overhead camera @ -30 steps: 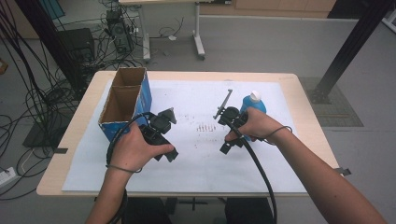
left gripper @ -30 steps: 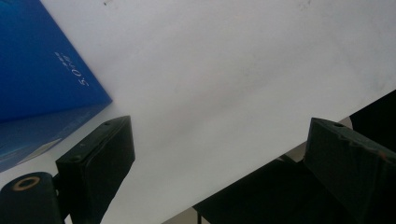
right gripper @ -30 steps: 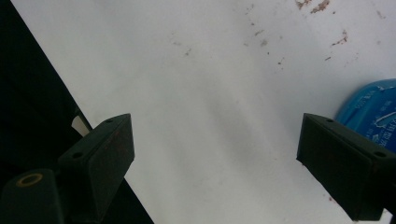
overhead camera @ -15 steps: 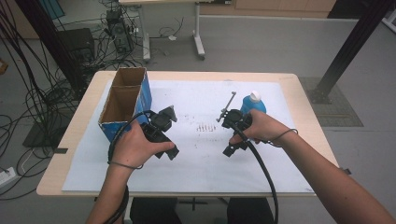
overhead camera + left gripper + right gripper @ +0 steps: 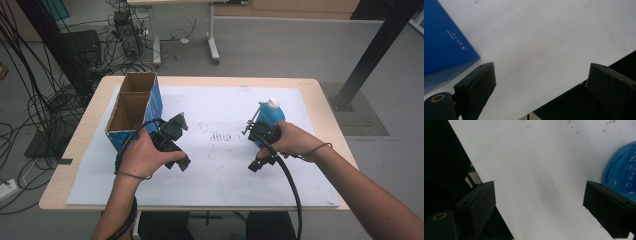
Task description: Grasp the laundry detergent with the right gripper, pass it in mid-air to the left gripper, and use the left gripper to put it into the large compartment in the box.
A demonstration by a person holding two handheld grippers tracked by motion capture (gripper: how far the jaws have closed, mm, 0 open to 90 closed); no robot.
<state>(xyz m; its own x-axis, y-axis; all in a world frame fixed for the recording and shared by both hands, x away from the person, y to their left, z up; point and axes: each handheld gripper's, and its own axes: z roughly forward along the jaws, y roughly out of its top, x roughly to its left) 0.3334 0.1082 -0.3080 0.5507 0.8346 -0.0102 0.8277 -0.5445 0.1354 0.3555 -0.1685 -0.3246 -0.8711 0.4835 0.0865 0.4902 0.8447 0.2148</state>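
At two o'clock of my right gripper (image 5: 253, 126) stands the round blue plastic bottle (image 5: 270, 115), ready for grasping; both it and my left gripper (image 5: 179, 121) gape empty

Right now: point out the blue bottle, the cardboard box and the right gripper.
blue bottle (image 5: 272, 116), high view, on its blue body below the white cap.
cardboard box (image 5: 156, 100), high view, on its blue outer side wall.
right gripper (image 5: 539, 207), right gripper view, midway between its two open black jaws.
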